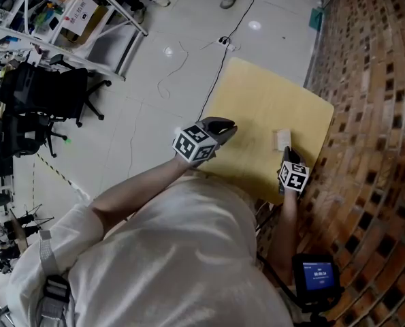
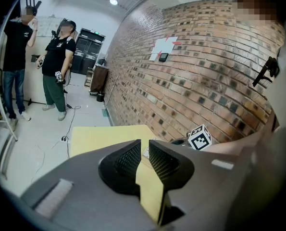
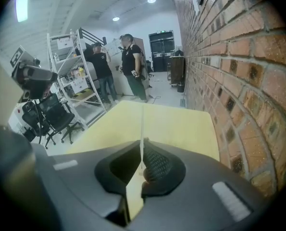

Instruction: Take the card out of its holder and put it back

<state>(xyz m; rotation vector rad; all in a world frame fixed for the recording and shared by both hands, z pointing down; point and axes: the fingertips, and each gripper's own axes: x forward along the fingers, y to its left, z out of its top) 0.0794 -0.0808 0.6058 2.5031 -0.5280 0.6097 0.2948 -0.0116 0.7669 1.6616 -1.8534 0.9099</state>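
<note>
A small white card [image 1: 282,139] lies flat on the yellow table [image 1: 256,101], near its right edge by the brick wall. My right gripper [image 1: 286,151] reaches it from the near side. In the right gripper view the gripper [image 3: 142,148] is shut on this card [image 3: 142,121], which shows edge-on as a thin white line running forward from the pads. I cannot tell card from holder. My left gripper [image 1: 226,127] hovers over the table's near left part, apart from the card. Its jaws [image 2: 144,146] stand slightly open with nothing between them.
The brick wall [image 1: 372,114] runs close along the table's right side. Black office chairs [image 1: 42,97] and a metal shelf rack [image 1: 66,19] stand on the floor to the left. A cable [image 1: 219,67] trails toward the table. Two people [image 2: 56,66] stand far off.
</note>
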